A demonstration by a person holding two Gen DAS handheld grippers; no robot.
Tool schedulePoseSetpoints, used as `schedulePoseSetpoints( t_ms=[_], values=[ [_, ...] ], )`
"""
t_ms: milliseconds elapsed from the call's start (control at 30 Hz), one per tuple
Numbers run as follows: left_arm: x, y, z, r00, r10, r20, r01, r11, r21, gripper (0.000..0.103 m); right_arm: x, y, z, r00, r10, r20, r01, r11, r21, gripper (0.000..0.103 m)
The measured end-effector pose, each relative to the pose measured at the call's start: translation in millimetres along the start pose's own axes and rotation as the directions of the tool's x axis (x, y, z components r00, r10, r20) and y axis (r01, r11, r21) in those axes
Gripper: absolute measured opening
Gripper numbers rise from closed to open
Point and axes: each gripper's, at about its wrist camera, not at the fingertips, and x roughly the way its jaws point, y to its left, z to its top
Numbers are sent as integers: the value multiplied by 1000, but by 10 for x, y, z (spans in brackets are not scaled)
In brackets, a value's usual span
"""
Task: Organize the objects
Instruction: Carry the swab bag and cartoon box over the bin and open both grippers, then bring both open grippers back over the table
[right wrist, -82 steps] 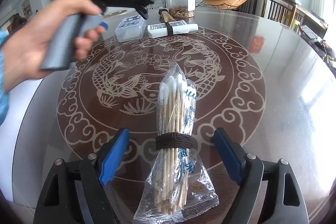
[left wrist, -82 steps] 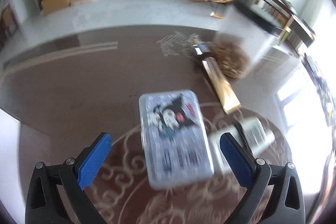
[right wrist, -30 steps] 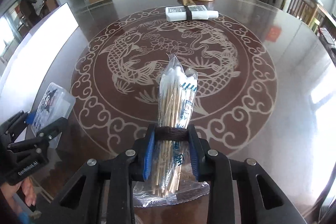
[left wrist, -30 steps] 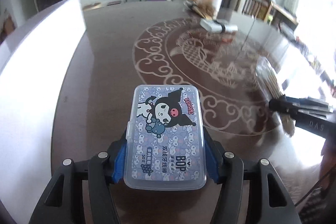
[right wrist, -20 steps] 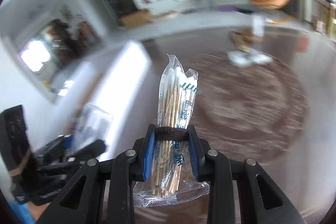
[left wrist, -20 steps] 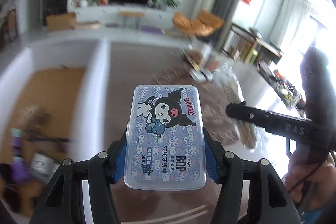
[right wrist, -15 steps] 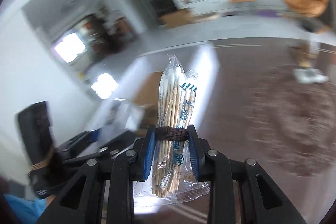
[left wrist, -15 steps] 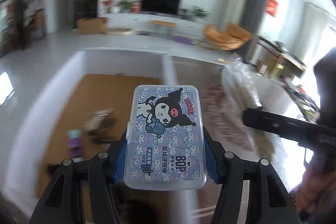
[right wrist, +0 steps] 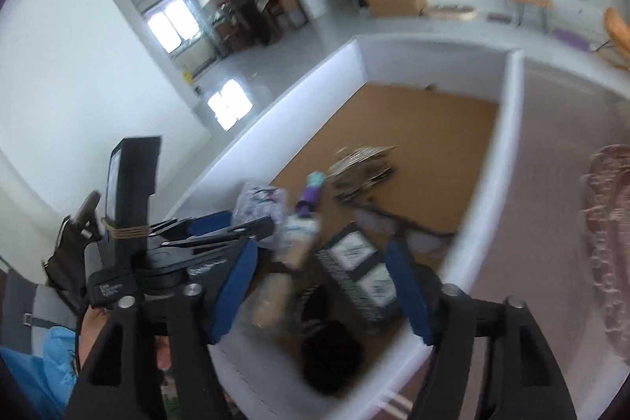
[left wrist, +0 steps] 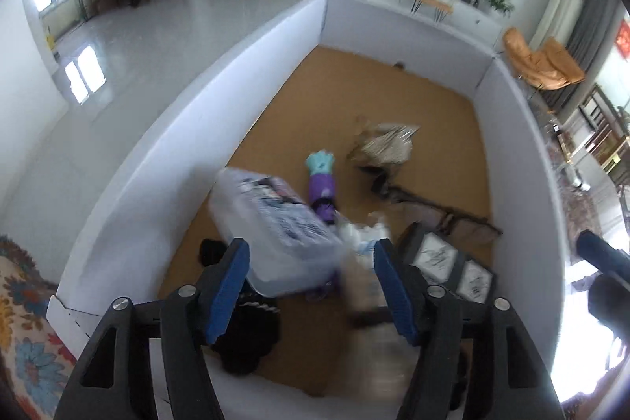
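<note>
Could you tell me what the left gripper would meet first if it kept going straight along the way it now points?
Most likely the clear cartoon-print case, loose and blurred between the open left gripper fingers above the white box; depth is unclear.

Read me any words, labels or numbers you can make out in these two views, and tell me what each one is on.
None can be read.
Clear plastic case: print blurred.
Black-framed boxes: labels too small.
Left gripper body: white lettering blurred.
Red wall sign: too small.

Both grippers, left (left wrist: 311, 280) and right (right wrist: 323, 286), just opened, releasing their loads over the box (left wrist: 236, 65)
</note>
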Motion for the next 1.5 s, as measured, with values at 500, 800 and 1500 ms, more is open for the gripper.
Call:
schedulePoseSetpoints(
  t_ms=[500, 800, 1500],
  values=[
    [-700, -2173, -472, 913, -406, 43, 351, 836, 423, 83, -1088, -2072, -1513, 764, -645, 5, 621, 738, 265, 98],
    [-21, -3042, -977, 919, -367, -143, 387, 774, 502, 83, -1282, -2503, -1699, 705, -704, -87, 666, 616, 420, 98],
    [1258, -3455, -272, 992, -125, -22, 125, 930, 345, 103, -1257, -2527, -1739, 723, -683, -100, 649, 622, 438, 103]
  ],
)
